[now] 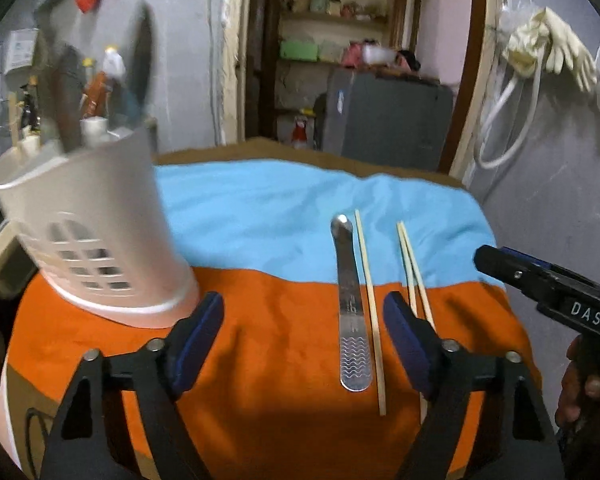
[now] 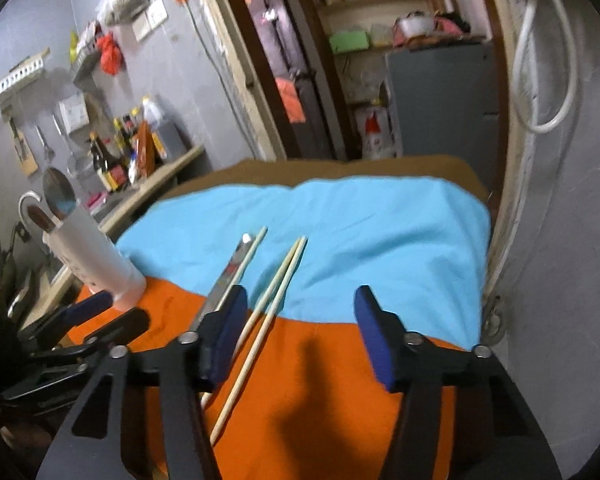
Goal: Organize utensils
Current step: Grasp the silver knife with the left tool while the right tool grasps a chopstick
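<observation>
1. The left gripper [image 1: 303,338] hangs above the orange cloth [image 1: 260,320], jaws wide apart and empty.
2. The right gripper [image 2: 300,334] hovers over the orange and blue cloth [image 2: 380,232] seam, jaws spread, holding nothing.
3. A steel utensil handle [image 1: 350,312] lies flat on the worktop, one single chopstick [image 1: 370,312] just beside it on its right.
4. A chopstick pair [image 1: 410,264] rests a little further right, its near ends hidden behind the left gripper's right finger [image 1: 410,344].
5. The white utensil holder [image 1: 96,232] stands at the left on the orange cloth, already holding a spoon [image 2: 59,192] and other blurred utensils.
6. Bottles [image 2: 116,152] crowd a side counter behind it.
</observation>
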The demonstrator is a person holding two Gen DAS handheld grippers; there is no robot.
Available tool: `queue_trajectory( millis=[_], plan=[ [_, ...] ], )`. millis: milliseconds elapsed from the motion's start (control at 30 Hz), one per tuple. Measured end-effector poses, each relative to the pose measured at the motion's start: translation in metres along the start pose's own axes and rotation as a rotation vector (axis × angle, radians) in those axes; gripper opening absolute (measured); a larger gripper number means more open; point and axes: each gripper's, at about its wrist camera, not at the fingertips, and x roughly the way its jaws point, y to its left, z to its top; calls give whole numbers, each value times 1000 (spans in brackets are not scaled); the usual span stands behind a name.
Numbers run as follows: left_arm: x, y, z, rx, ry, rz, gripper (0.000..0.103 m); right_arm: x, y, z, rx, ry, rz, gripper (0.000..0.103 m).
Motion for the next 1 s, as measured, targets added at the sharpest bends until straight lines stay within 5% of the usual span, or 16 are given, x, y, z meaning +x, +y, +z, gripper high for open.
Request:
queue_trajectory(
  millis=[267,633,767,900,1000],
  plan=[
    [46,-4,6,33,178,-36,33,25,7,-9,-32,104,30,39],
    [68,-17,24,100,225,-45,30,32,5,-8,-26,150,37,38],
    [76,-19,28,113,230,-38,14,36,8,-6,-42,170,44,37],
    [76,-14,28,79,241,-48,14,41,16,-5,-74,193,33,37],
    [66,-9,21,82,243,-38,14,44,22,-5,-117,224,-3,29]
  ],
)
